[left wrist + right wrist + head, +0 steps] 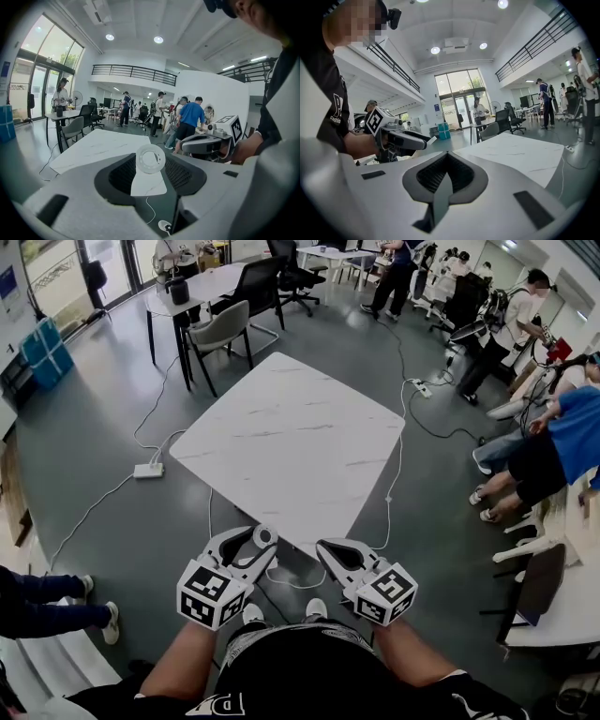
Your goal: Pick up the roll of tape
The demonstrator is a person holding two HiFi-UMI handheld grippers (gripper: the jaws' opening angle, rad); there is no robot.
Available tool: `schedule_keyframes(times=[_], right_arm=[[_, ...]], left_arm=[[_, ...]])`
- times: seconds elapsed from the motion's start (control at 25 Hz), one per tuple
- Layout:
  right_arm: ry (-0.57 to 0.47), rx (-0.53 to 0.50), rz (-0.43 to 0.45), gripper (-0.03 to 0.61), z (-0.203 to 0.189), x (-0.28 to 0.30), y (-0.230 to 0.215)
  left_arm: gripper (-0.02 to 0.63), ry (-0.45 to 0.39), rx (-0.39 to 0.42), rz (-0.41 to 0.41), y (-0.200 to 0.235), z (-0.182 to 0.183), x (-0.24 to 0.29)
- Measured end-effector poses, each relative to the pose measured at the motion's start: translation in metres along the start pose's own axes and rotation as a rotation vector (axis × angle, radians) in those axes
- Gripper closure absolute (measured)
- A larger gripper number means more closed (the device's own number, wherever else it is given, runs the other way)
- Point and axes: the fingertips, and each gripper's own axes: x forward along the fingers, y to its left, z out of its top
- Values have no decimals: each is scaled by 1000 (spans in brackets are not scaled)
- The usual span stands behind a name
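A person stands at the near corner of a white marble table (291,437) in an open office, with a two-jaw gripper in each hand. The left gripper (265,540) is clamped on the roll of tape (266,535), a white ring pinched between its jaw tips. The tape is lifted in the air just off the table's near corner. In the left gripper view the roll of tape (150,159) stands on edge between the dark ribbed pads, its open centre facing the camera and the table (98,145) stretching away behind it.

The right gripper (323,547) is held just beside the left one at about the same height. It is empty, and its jaws are drawn together so that the tips meet, as the right gripper view shows.

The tabletop itself is bare. On the grey floor to its left lies a white power strip (148,470) with its cable trailing away. Beyond the table stand a grey chair (223,332) and other desks. A person in a blue shirt (572,423) sits at the right edge of the room.
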Motion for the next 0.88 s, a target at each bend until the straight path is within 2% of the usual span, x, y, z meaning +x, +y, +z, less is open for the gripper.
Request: schedule_keyframes(times=[0.44, 0.88], right_arm=[[4, -5, -17, 574, 0, 0, -2], [-7, 37, -24, 574, -6, 0, -4]], left_arm=[[408, 4, 25, -9, -2, 6, -2], [408, 11, 33, -26, -4, 3, 1]])
